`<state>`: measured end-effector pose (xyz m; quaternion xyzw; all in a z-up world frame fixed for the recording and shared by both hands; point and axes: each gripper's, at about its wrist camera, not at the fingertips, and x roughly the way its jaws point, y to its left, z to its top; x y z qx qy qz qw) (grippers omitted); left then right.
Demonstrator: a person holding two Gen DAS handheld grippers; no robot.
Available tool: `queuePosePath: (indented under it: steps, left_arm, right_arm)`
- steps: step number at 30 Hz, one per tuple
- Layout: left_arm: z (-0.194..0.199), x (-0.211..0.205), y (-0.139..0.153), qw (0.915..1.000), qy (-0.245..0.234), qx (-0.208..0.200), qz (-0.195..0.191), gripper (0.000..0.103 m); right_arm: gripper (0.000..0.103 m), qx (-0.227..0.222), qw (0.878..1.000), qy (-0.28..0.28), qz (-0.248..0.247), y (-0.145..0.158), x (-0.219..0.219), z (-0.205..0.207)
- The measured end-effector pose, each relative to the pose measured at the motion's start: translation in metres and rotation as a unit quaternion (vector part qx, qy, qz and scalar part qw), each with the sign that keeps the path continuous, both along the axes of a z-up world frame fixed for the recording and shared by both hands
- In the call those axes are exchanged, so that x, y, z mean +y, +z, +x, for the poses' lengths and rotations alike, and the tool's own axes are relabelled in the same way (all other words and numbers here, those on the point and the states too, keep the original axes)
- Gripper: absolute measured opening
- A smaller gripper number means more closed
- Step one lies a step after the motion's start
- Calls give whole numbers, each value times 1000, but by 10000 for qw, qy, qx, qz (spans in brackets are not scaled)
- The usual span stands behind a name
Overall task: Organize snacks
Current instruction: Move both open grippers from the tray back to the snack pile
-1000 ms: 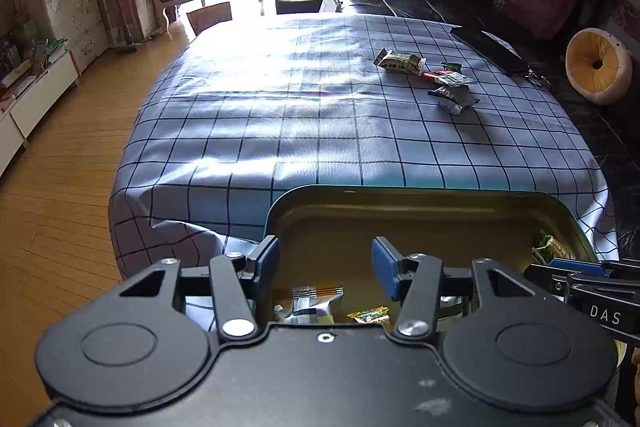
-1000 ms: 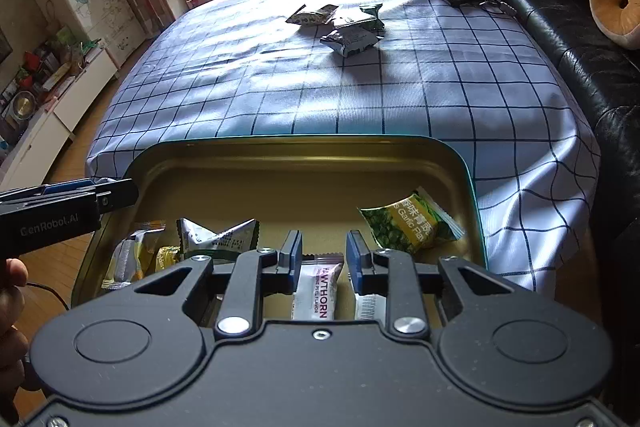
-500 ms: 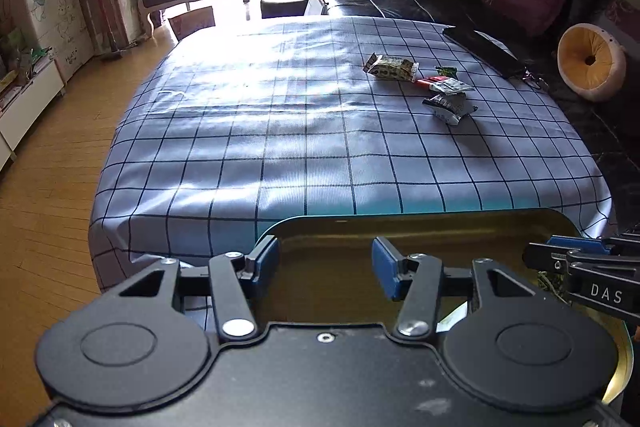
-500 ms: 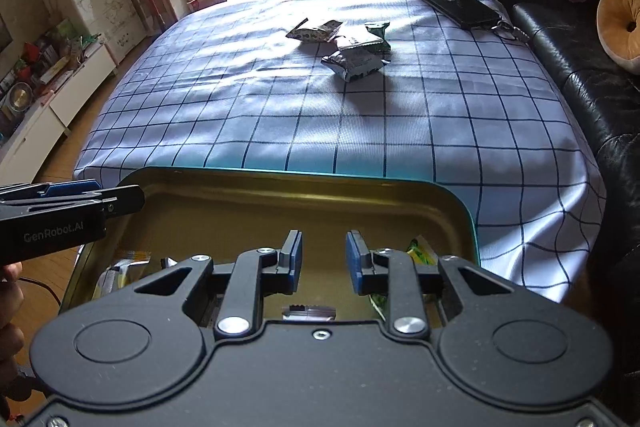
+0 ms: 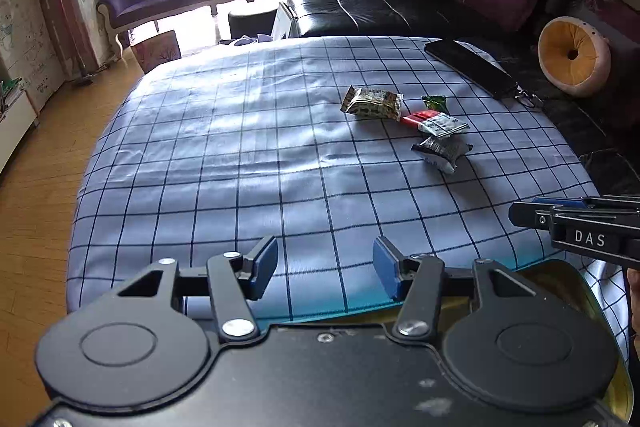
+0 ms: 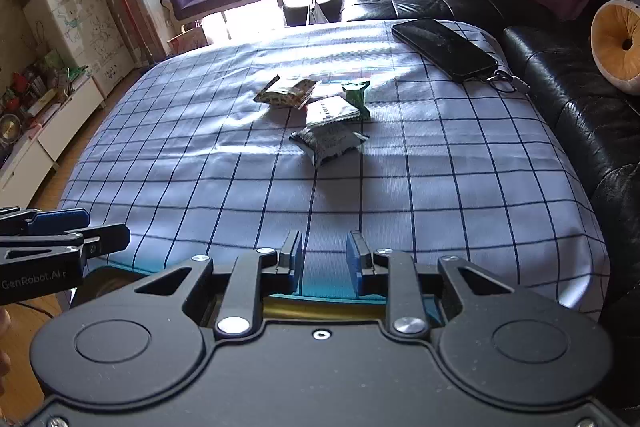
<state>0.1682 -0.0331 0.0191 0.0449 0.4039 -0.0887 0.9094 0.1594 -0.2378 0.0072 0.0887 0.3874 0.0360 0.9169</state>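
Several snack packets lie in a cluster on the checked tablecloth (image 5: 248, 155): a brown patterned one (image 5: 372, 103), a red and white one (image 5: 434, 121), a small green one (image 5: 435, 101) and a dark one (image 5: 442, 151). In the right wrist view the same cluster shows: the brown one (image 6: 286, 93), the white one (image 6: 330, 111), the green one (image 6: 357, 98) and the dark one (image 6: 329, 143). My left gripper (image 5: 325, 271) is open and empty. My right gripper (image 6: 323, 259) is open and empty. Both hang over the near table edge, above the gold tin tray (image 5: 576, 287), whose rim also shows in the right wrist view (image 6: 320, 309).
A black phone (image 6: 444, 47) with a cable lies at the table's far right corner. A black leather sofa (image 6: 560, 67) runs along the right side, with a round orange cushion (image 5: 572, 57). Wooden floor and white cabinets (image 6: 60, 115) lie to the left.
Both grippers have lifted and tilted up from the tray. The tray and the snacks inside have dropped almost out of view; the snacks on the cloth look nearer.
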Motion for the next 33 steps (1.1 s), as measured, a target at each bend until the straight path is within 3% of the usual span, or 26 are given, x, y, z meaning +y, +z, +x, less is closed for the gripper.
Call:
queuePosePath:
  steps: [9,15,25,33]
  left_arm:
    - [59,-20,-10,9998,-146,105,101,54]
    - [82,-45,-17,9979,-651,-52,36,54]
    - [94,-96,-34,9820,-1770,-529,390,54]
    - [109,-121,-52,9795,-1930,-382,437,55]
  right_arm:
    - [42,-289,9994,-24,207,-2,-13,48]
    - [42,-215,9996,-153,132,-12,-18,73]
    - [42,-137,9982,-517,268,-21,-40,75]
    - [42,-142,9969,-688,367,-25,-54,73]
